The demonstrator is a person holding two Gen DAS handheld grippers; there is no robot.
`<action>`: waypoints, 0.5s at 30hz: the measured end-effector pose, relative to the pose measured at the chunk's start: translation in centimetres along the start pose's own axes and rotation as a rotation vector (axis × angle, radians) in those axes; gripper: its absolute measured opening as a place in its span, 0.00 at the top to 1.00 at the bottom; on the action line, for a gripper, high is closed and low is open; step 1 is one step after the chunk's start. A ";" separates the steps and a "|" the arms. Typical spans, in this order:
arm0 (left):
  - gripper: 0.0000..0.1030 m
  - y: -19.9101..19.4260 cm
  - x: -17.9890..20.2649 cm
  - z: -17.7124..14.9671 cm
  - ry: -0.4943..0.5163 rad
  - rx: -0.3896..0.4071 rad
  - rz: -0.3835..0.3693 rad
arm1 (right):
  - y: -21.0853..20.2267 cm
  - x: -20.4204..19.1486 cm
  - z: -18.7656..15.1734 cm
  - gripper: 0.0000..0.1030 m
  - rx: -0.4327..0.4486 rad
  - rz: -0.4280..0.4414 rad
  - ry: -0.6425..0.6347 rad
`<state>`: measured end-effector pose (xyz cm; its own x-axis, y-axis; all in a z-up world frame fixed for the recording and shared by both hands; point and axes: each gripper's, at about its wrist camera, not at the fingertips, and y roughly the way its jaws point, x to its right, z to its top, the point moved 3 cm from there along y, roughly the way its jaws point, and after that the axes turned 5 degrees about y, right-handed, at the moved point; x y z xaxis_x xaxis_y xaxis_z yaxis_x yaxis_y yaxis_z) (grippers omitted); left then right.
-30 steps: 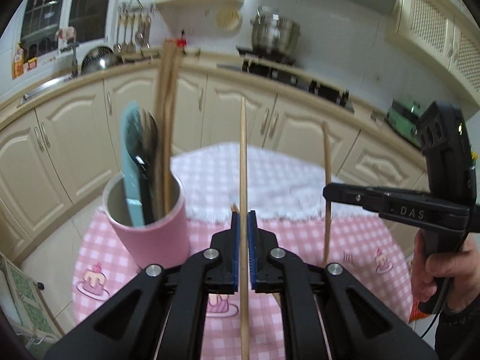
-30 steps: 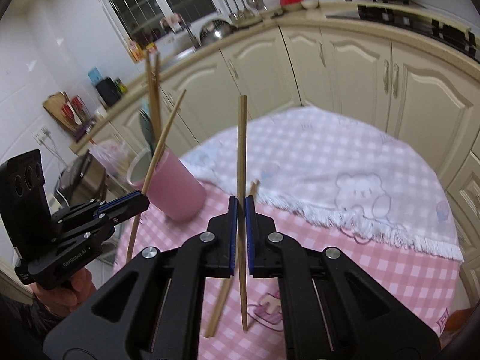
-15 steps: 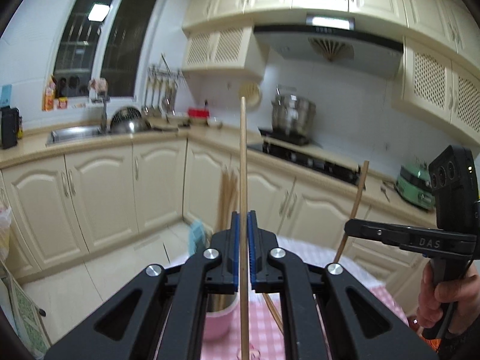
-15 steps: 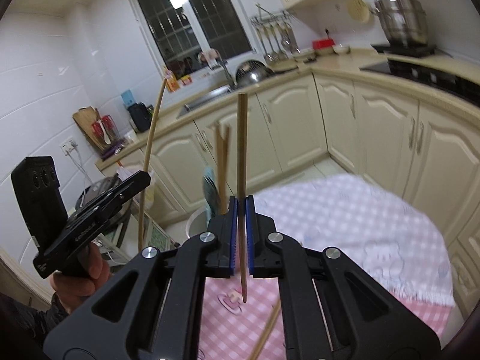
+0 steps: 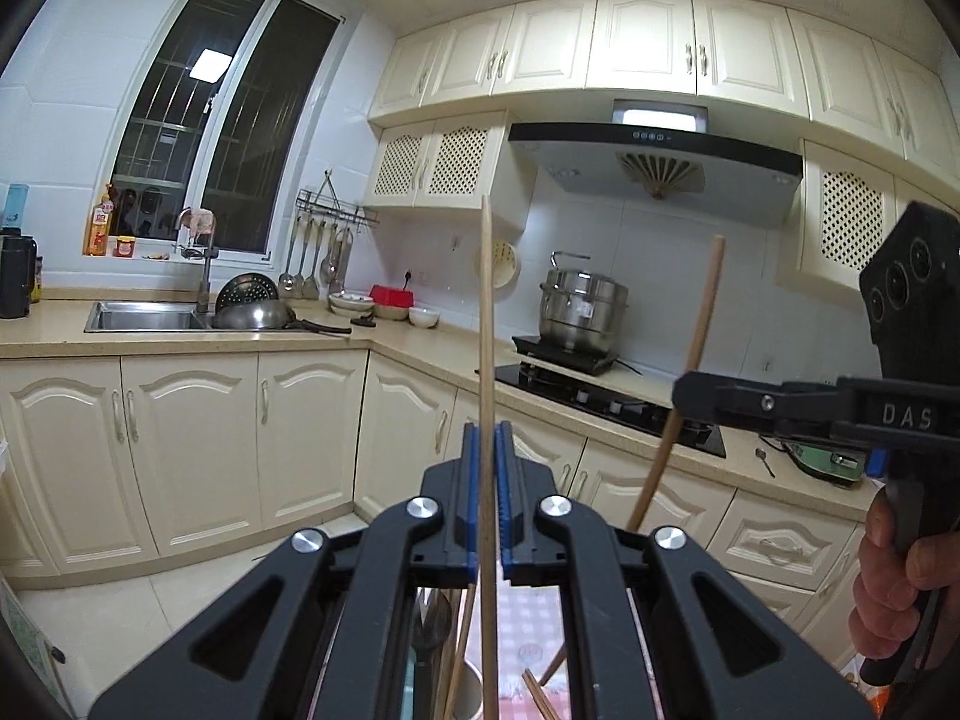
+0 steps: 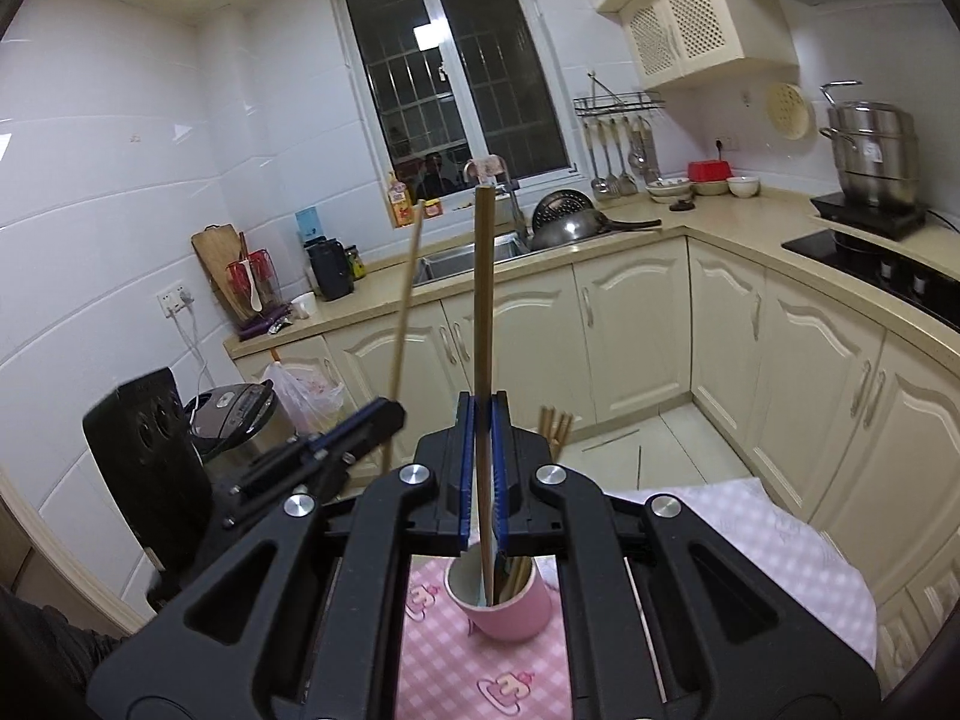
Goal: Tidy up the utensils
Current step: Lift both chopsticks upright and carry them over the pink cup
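My left gripper point(image 5: 487, 438) is shut on a wooden chopstick point(image 5: 486, 312) that stands upright. My right gripper point(image 6: 482, 414) is shut on a second wooden chopstick point(image 6: 483, 300), also upright, its lower end over the pink cup point(image 6: 510, 609). The cup stands on the pink checked tablecloth point(image 6: 444, 660) and holds several chopsticks and a blue utensil. In the left wrist view the right gripper point(image 5: 684, 396) shows at right with its chopstick point(image 5: 699, 330) tilted. In the right wrist view the left gripper point(image 6: 384, 414) shows at left with its chopstick point(image 6: 405, 312).
Cream kitchen cabinets point(image 5: 192, 444) and a countertop with a sink point(image 5: 144, 318) lie beyond the table. A steel pot point(image 5: 582, 312) stands on the stove. A rice cooker point(image 6: 234, 420) stands left of the table. A white cloth point(image 6: 750, 522) covers the table's far right.
Both grippers have tilted further up with their chopsticks, so the views now show the kitchen walls. The cup has dropped to the bottom of both views.
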<state>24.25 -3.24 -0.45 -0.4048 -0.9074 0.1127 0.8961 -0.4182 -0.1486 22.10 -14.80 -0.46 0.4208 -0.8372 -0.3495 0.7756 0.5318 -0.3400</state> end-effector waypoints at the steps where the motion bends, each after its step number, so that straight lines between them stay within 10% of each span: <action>1: 0.95 0.3 -0.2 0.0 -0.003 0.002 0.000 | 0.4 0.0 0.2 0.94 -0.003 0.002 -0.002; 15: 0.95 3.7 -2.9 -3.3 -0.043 -0.021 0.002 | 5.4 0.3 -0.5 0.94 -0.065 0.012 0.000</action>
<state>28.13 -2.24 -4.59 -0.3945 -0.9058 0.1545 0.8927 -0.4177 -0.1690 26.16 -12.12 -2.87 0.4299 -0.8305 -0.3542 0.7383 0.5492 -0.3915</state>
